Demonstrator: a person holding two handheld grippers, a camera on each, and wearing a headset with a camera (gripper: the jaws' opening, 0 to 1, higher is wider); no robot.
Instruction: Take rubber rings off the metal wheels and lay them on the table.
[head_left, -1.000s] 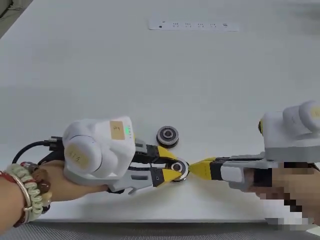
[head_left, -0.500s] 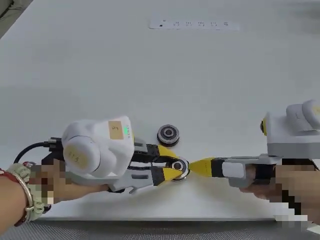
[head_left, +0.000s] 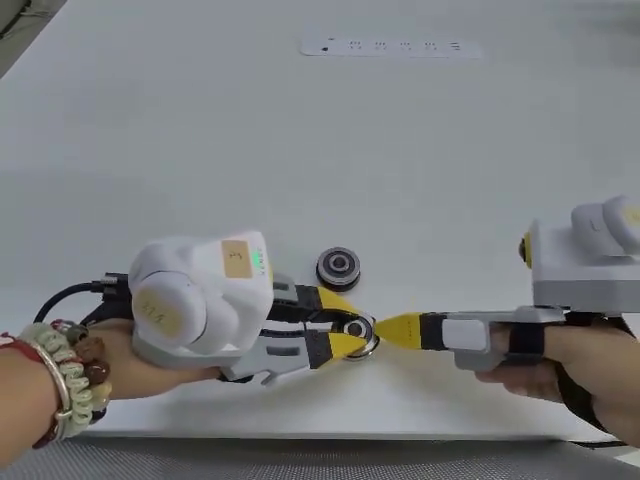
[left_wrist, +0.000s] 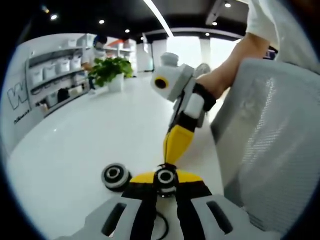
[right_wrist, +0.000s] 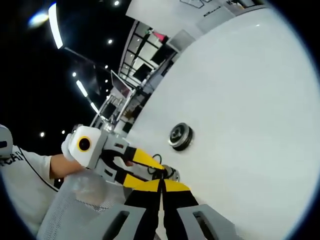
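your left gripper (head_left: 346, 334) is closed tight on a small metal wheel (head_left: 361, 332), with one yellow jaw on each side of it. you hold the wheel near the front edge of the white counter (head_left: 300, 150); i cannot tell if it touches the top. in the left gripper view the wheel (left_wrist: 166, 179) sits right between the two yellow jaws, with its round face turned to the camera. your right gripper (head_left: 385, 331) comes in from the right, and its two yellow jaws are pressed together into one point. that point touches the side of the held wheel. i cannot tell if it has a bit of rubber pinched in it. in the right gripper view the tips (right_wrist: 161, 182) meet just beside the wheel (right_wrist: 171, 173). a second wheel (head_left: 338, 268) lies flat on the counter just behind the two grippers, apart from them, and it looks dark round its edge. you can see it in the left gripper view (left_wrist: 116, 176) and the right gripper view (right_wrist: 180, 136) too. a white power strip (head_left: 392, 47) lies far back on the counter. you wear bead bracelets (head_left: 62, 385) on your left wrist.
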